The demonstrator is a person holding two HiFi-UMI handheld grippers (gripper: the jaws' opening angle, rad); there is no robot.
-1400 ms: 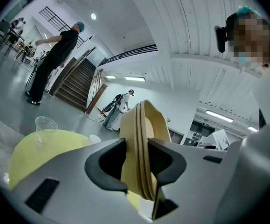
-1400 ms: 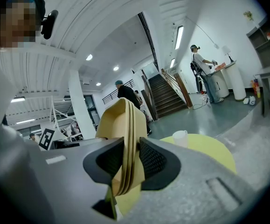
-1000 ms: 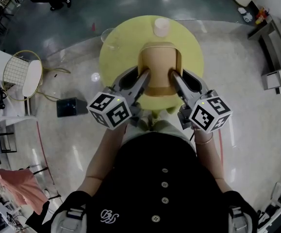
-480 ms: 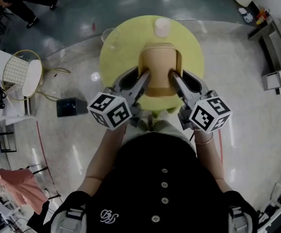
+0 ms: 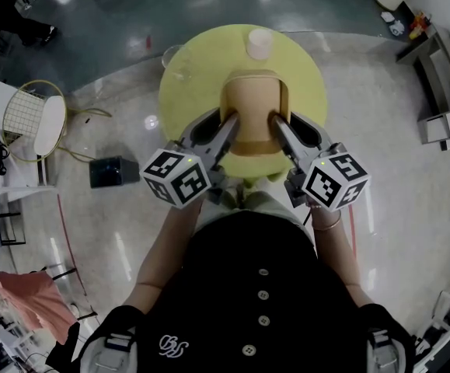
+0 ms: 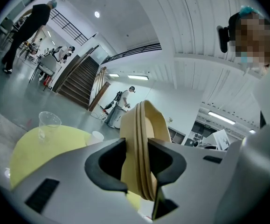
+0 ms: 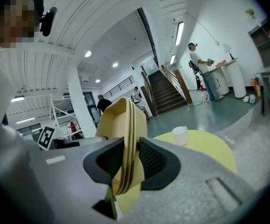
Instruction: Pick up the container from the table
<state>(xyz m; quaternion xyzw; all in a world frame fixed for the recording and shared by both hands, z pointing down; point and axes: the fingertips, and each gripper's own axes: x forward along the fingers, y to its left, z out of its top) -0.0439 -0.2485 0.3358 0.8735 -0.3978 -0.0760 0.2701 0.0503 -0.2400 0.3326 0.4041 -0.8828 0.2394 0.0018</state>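
Note:
A tan container point(image 5: 256, 109) with a stacked, layered rim sits between both grippers over the round yellow table point(image 5: 201, 84). My left gripper point(image 5: 231, 123) is shut on its left rim, which runs upright between the pads in the left gripper view point(image 6: 137, 160). My right gripper point(image 5: 277, 123) is shut on the opposite rim point(image 7: 121, 125), pinched between its dark pads point(image 7: 131, 160). I cannot tell whether the container's base touches the table.
A white cup point(image 5: 259, 43) stands at the table's far edge and a clear plastic cup point(image 5: 175, 62) at its far left. On the floor are a black box point(image 5: 114, 171) and a wire-framed stand point(image 5: 34, 119) at the left, with grey shelving point(image 5: 446, 123) at the right.
Both grippers and the container stay where they were. A person at the far upper left has walked further left.

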